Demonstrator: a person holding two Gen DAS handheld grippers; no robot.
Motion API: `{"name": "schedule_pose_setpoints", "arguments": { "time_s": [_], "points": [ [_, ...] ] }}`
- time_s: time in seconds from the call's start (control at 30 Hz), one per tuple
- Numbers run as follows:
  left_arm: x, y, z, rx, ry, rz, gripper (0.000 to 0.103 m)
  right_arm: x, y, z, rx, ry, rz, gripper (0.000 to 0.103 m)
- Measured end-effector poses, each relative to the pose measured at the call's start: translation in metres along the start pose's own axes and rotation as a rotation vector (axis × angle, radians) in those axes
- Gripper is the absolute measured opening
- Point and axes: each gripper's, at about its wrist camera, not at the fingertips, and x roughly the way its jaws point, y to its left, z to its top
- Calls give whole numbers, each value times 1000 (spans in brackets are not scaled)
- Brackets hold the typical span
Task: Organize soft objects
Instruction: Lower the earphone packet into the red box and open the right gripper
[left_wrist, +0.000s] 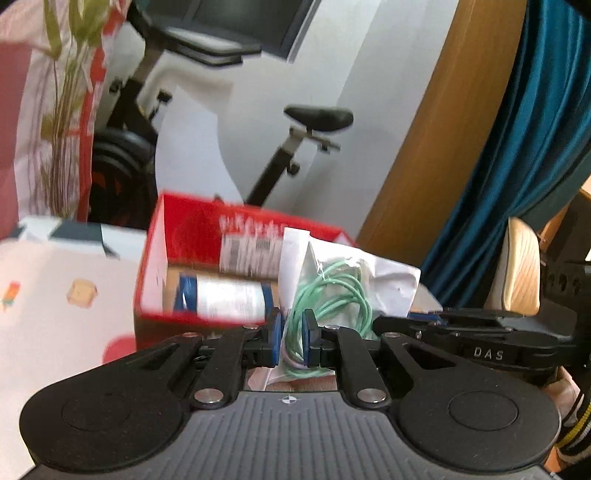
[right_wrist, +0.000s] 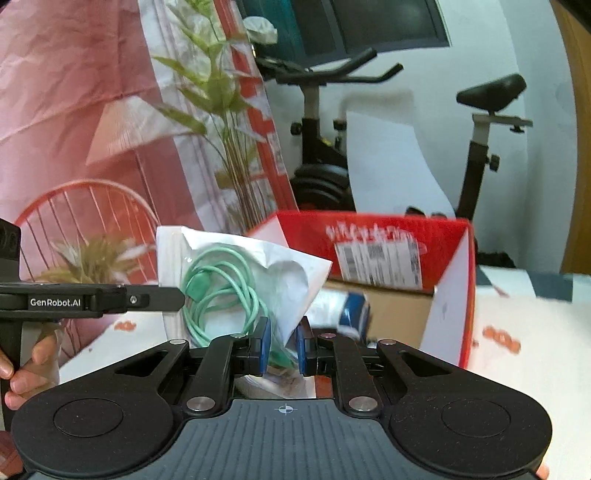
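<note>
Nearest in, one clear bag (left_wrist: 354, 280) holding one coiled green cable (left_wrist: 332, 295) hangs in the air just in front of the red box (left_wrist: 155, 258), and both grippers have it. The left gripper (left_wrist: 293, 338) has its jaws nearly together, blue pads (left_wrist: 275, 334) clamped on the bag's lower edge with cable loops between them. The right gripper (right_wrist: 282, 345) is the same story: jaws almost closed, pinching the bag's (right_wrist: 295, 273) bottom corner, the green cable (right_wrist: 221, 291) bunched just to the left of the pads.

Count so far: two grippers, one bag, one cable, one red box.

Behind the bag, the red box stands open on the worktop (left_wrist: 55, 314), with one white-and-blue bottle (left_wrist: 225, 299) lying on its side inside it and one printed label (left_wrist: 247, 254) on its inner far wall. Beyond the box, one exercise bike (left_wrist: 306, 147) against the white wall.

The left view alone shows a blue curtain (left_wrist: 517, 166) and a wooden panel (left_wrist: 424, 147) to the right of the box, and the right gripper coming in from the side. The right view alone shows the person's left hand (right_wrist: 26, 365) on the other gripper's handle, a red wire chair (right_wrist: 85, 210) and a tall leafy plant (right_wrist: 221, 110) to the left of the box (right_wrist: 454, 295), and the bike's handlebars (right_wrist: 332, 70).
</note>
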Motion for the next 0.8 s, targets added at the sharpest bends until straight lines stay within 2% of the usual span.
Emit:
{"name": "schedule_pose_setpoints", "arguments": {
  "time_s": [0.17,0.33,0.5,0.67,0.8],
  "points": [
    [4,-1,23,18,-60,23,12,7,8,30,-77,-47,-22,14],
    [15,6,41,21,-76,31,12,27,-2,55,-49,-56,-18,14],
    [40,28,41,-47,-10,62,12,69,-17,57,27,33,-16,14],
    [63,43,35,-48,84,108,12,106,-41,45,205,161,-4,14],
    [74,51,32,-40,135,109,12,121,-48,35,234,214,-19,14]
  ]
}}
